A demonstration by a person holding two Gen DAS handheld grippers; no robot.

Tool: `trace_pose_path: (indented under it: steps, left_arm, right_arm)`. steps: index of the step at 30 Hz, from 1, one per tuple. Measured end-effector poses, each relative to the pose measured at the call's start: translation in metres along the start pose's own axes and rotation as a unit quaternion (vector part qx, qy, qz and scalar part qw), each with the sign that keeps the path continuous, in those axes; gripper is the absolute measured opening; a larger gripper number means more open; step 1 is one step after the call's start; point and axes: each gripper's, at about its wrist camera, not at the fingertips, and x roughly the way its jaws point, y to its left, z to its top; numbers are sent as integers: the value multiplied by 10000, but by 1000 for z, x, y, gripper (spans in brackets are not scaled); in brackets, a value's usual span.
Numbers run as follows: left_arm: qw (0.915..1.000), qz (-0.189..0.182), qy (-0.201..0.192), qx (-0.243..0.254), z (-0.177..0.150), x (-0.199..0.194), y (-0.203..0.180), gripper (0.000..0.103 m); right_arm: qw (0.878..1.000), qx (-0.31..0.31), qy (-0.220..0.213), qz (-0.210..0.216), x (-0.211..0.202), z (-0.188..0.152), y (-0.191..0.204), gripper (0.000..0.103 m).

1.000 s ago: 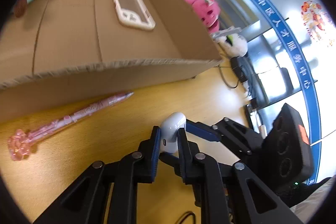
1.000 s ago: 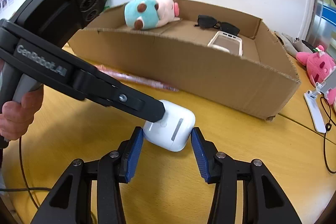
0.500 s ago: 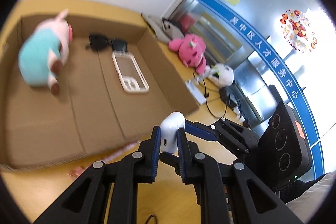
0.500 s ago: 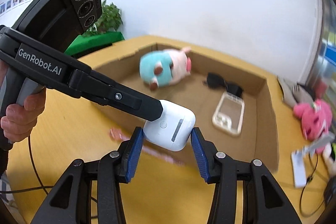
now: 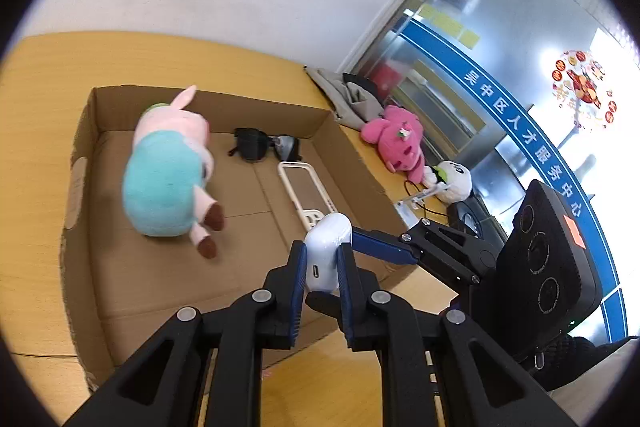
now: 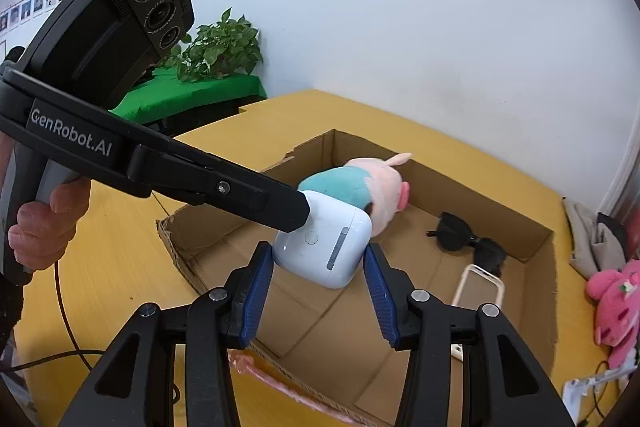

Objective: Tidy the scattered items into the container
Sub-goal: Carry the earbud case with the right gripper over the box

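Observation:
A white earbud case hangs in the air over the near part of the open cardboard box. My left gripper is shut on its narrow sides. My right gripper clamps its wide sides, blue pads against it. Inside the box lie a teal-and-pink plush, black sunglasses and a clear phone case. A pink wand lies on the table just outside the box's near wall, mostly hidden.
A pink plush, a white plush and grey cloth sit right of the box. A potted plant stands on a green table behind. A person's hand grips the left handle; a cable trails below it.
Both grippers have risen together with the earbud case, from the tabletop in front of the box to above its near wall. The pink wand has dropped almost out of view.

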Motion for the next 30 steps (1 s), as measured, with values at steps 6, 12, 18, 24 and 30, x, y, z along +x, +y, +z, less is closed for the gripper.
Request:
trace_pose_path:
  steps: [6,12,18,24,30]
  left_arm:
    - [9984,55,3,-569,-7,-7,49,14]
    - [9926,180,51,-1203,-23,-9,91,14]
    - [9841,259,252,-1737,-32,0,121,14]
    - [9806,630,576,-1763,-35,18,124,14]
    - [9753,1131,873,-1686,-33,35,121,13]
  right_arm:
    - [9986,-104,330,397,43,10,14,51]
    - [9931,-206,777,854,83,13,32,51]
    - [9819,-108,1411,1261,121,11,35,51]
    - [9645,237,2161,1497,150,2,30,51]
    - [9519,466,2612,1533,165,-4,23,51]
